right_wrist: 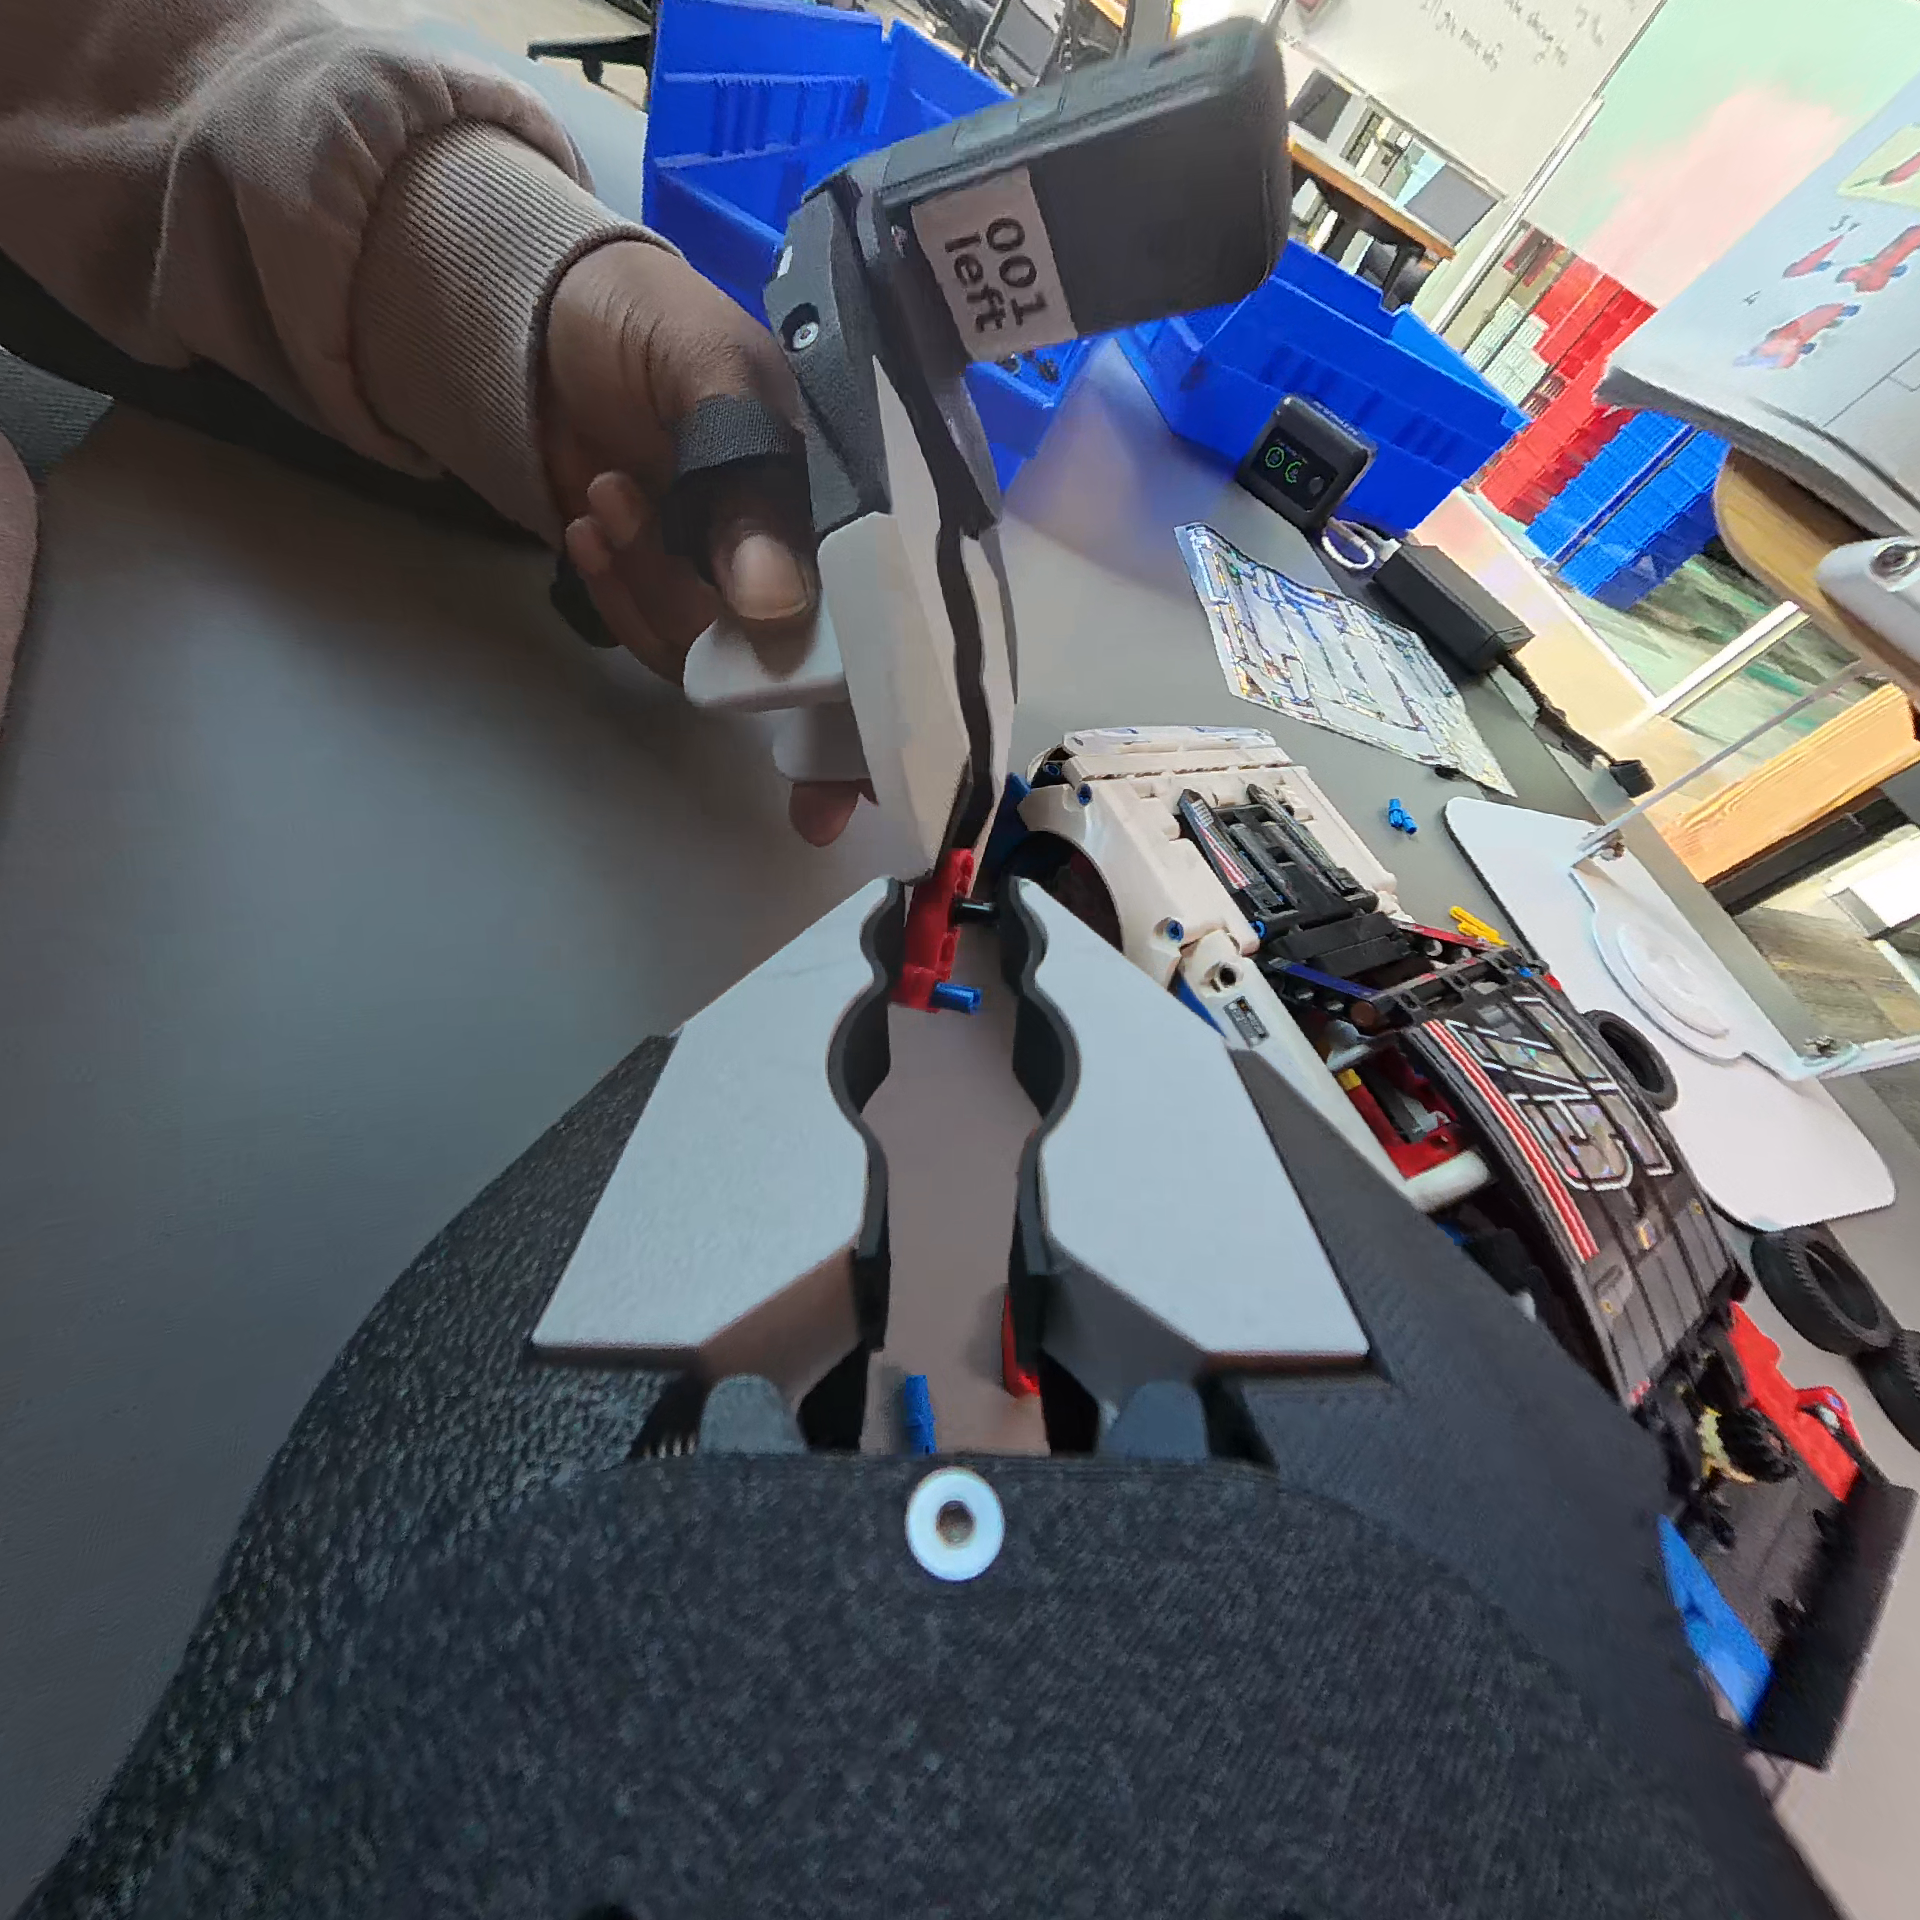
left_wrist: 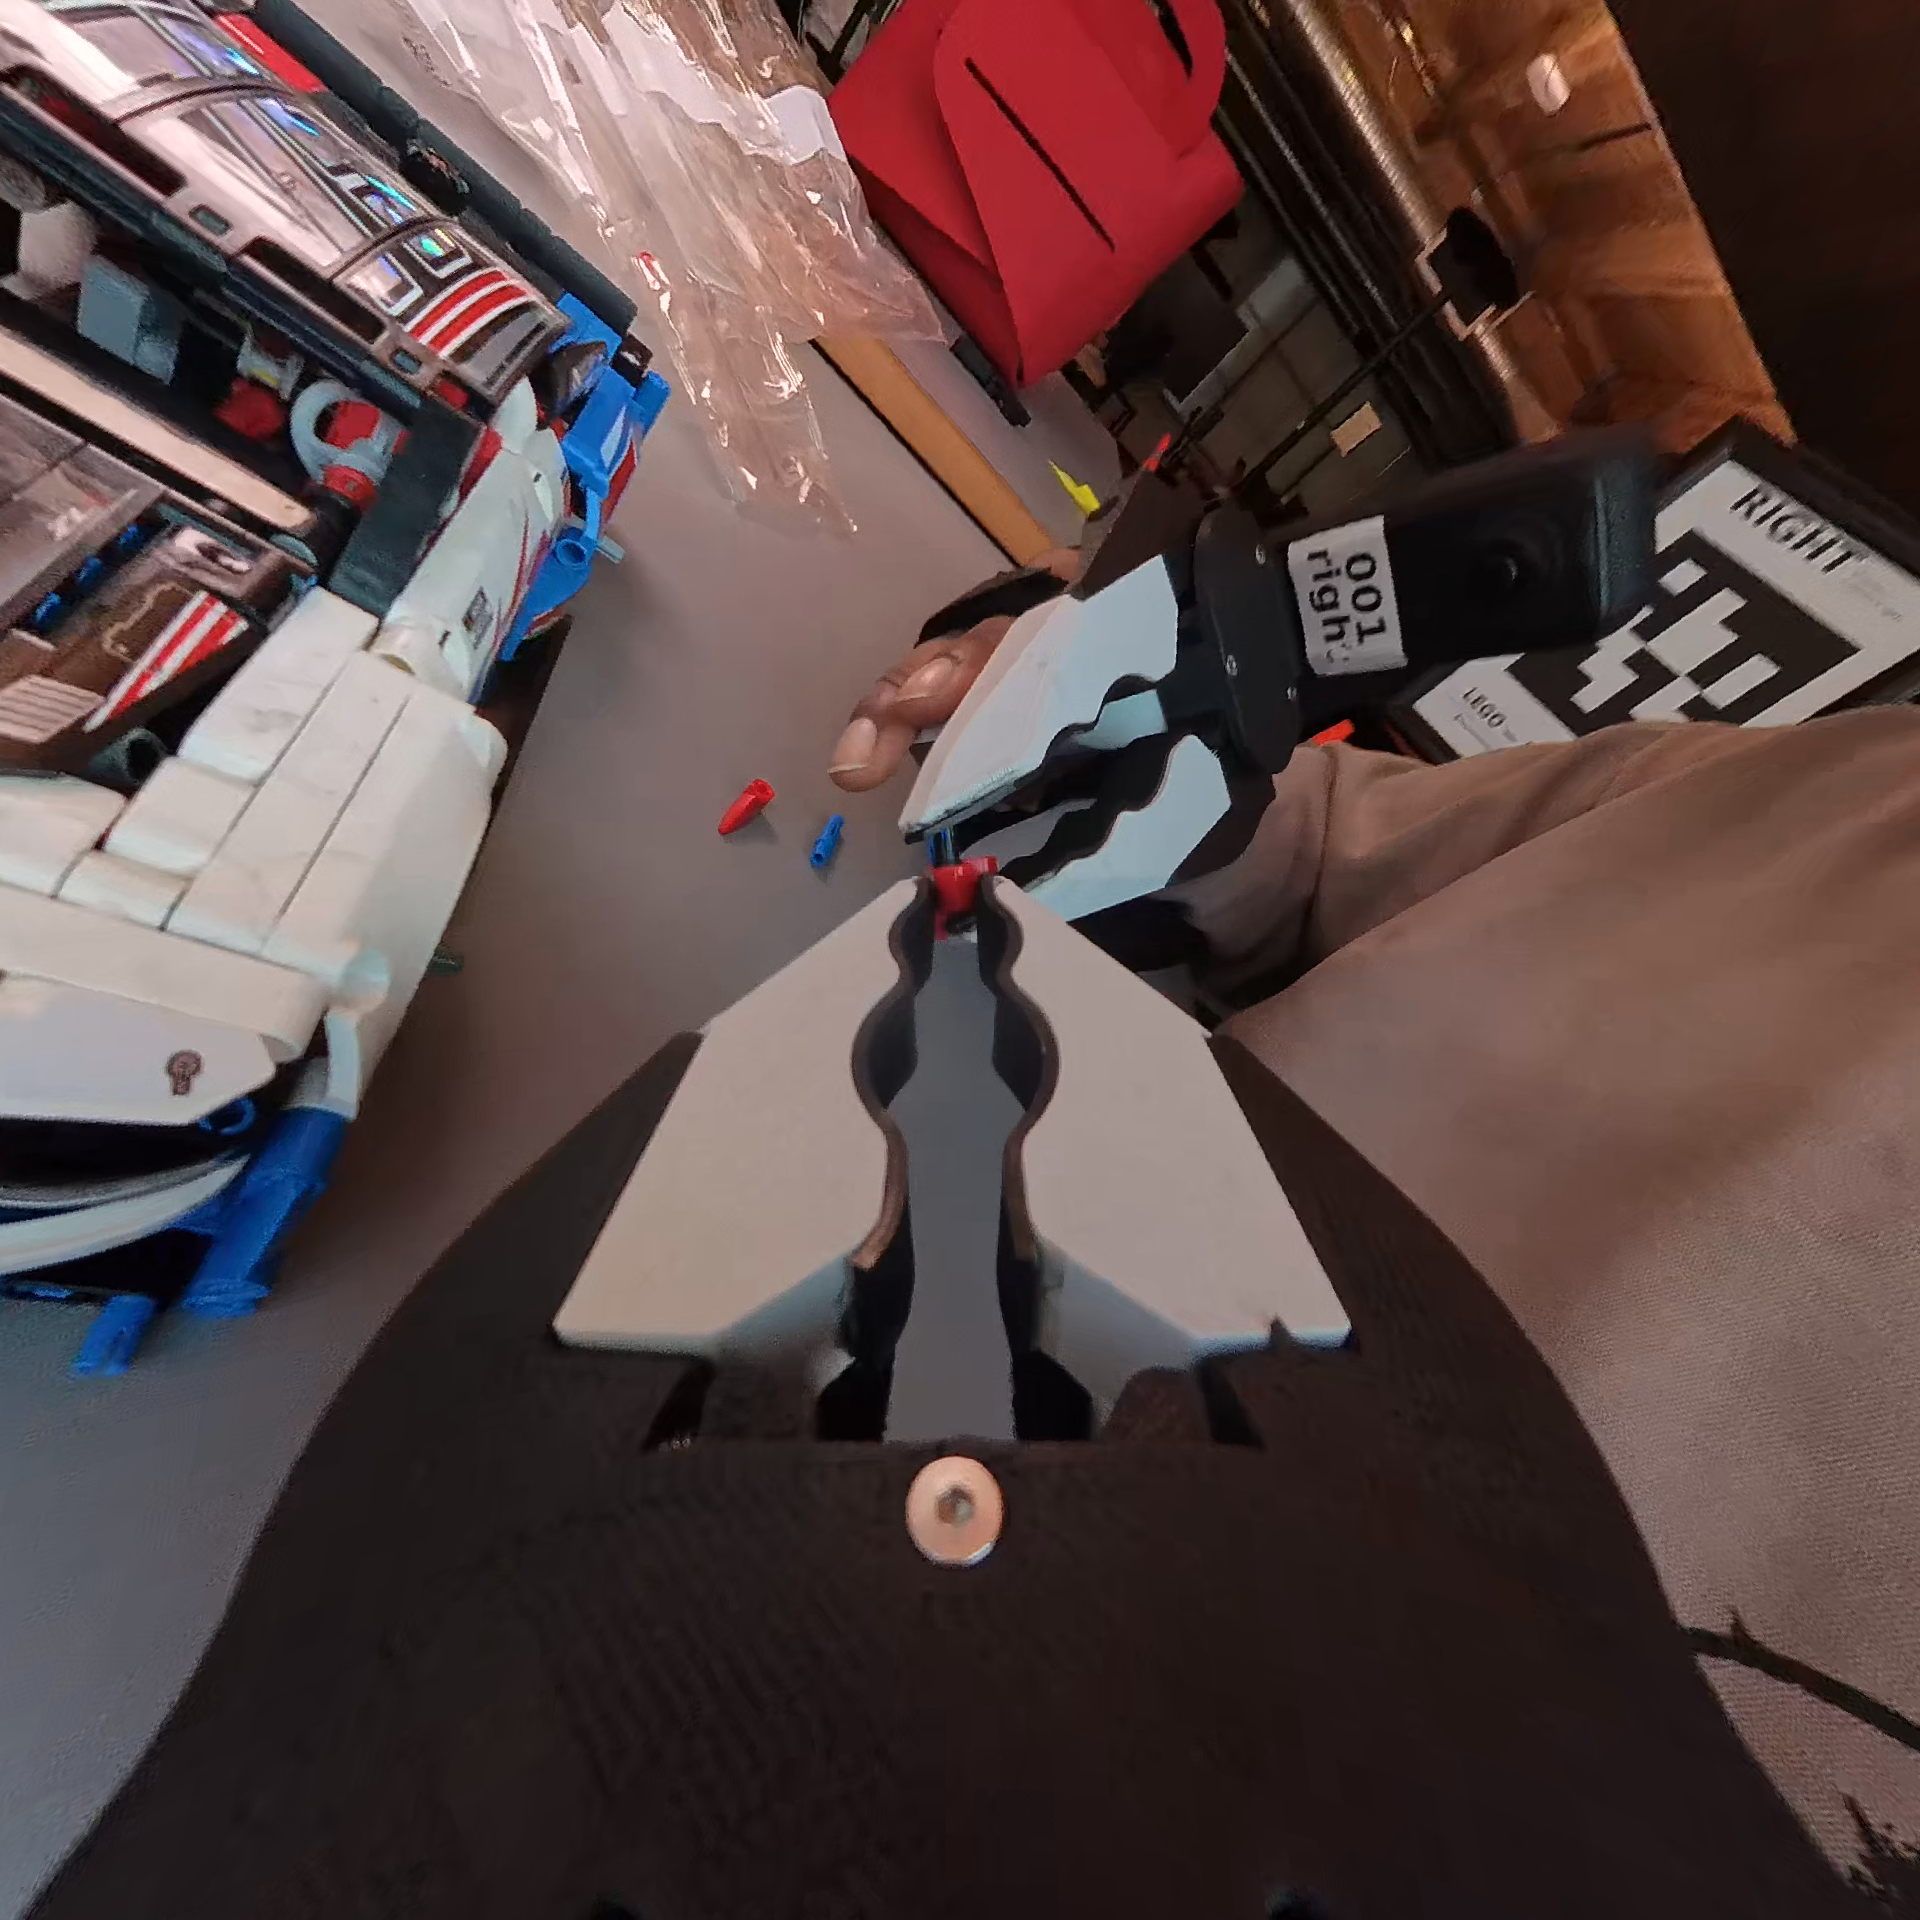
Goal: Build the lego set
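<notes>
My left gripper [left_wrist: 956, 891] is shut on a small red beam [left_wrist: 956, 900] and holds it above the grey table. In the right wrist view the left gripper [right_wrist: 951, 857] comes down from above with the red beam [right_wrist: 928, 940] hanging from its tips. A black pin [right_wrist: 977, 912] and a blue pin [right_wrist: 956, 997] stick out of the beam. My right gripper [right_wrist: 954, 896] has its jaws drawn in narrowly, with the beam against one finger and the black pin against the other. It also shows in the left wrist view [left_wrist: 940, 836]. The white, blue and black lego car [left_wrist: 260, 779] [right_wrist: 1299, 966] lies alongside.
A loose red piece [left_wrist: 746, 805] and blue pin [left_wrist: 827, 840] lie on the table below the grippers. Clear plastic bags [left_wrist: 748, 260], blue bins [right_wrist: 1299, 343], a sticker sheet [right_wrist: 1330, 655], a white stand base [right_wrist: 1662, 987] and black tyres [right_wrist: 1818, 1288] surround the car. The tips of both grippers are at nearly the same place.
</notes>
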Available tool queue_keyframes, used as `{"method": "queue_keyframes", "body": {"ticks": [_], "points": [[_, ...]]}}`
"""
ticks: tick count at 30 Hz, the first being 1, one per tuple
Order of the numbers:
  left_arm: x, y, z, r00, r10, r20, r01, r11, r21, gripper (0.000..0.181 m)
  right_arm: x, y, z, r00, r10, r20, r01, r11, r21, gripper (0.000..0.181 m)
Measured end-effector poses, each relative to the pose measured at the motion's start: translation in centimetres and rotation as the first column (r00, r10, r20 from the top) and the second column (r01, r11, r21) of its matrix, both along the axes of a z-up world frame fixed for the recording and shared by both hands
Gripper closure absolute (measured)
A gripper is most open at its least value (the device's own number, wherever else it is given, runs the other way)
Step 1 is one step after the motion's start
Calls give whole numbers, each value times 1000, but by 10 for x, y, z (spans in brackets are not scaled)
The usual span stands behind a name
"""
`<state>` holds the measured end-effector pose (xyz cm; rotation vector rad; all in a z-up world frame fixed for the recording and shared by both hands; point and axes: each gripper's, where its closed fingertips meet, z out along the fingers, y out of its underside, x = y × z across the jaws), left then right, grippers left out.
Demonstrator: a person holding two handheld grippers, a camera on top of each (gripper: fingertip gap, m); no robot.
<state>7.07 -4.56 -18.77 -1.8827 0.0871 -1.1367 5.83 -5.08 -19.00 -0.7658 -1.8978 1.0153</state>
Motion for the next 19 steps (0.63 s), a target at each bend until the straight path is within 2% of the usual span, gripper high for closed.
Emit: {"method": "queue_keyframes", "body": {"ticks": [3, 5, 8, 12, 19], "points": [[-4, -2, -12, 968, -16, -249, 30, 998, 55, 176, 6, 7, -11, 995, 20, 98, -16, 999, -44, 151], [-11, -3, -23, 889, -10, -457, 54, 995, 83, 176, 10, 13, -17, 990, 38, 139, -28, 997, -69, 154], [-15, -7, -32, 784, -13, -620, 98, 990, 102, 176, 12, 14, -23, 981, 56, 183, -42, 996, -78, 159], [-16, -10, -37, 738, -30, -674, 123, 988, 91, 176, 14, 5, -36, 970, 70, 233, -67, 998, -22, 165], [-11, -12, -41, 752, -82, -654, 149, 988, 48, 176, 4, 2, -34, 972, 32, 231, -24, 999, -38, 170]]}}
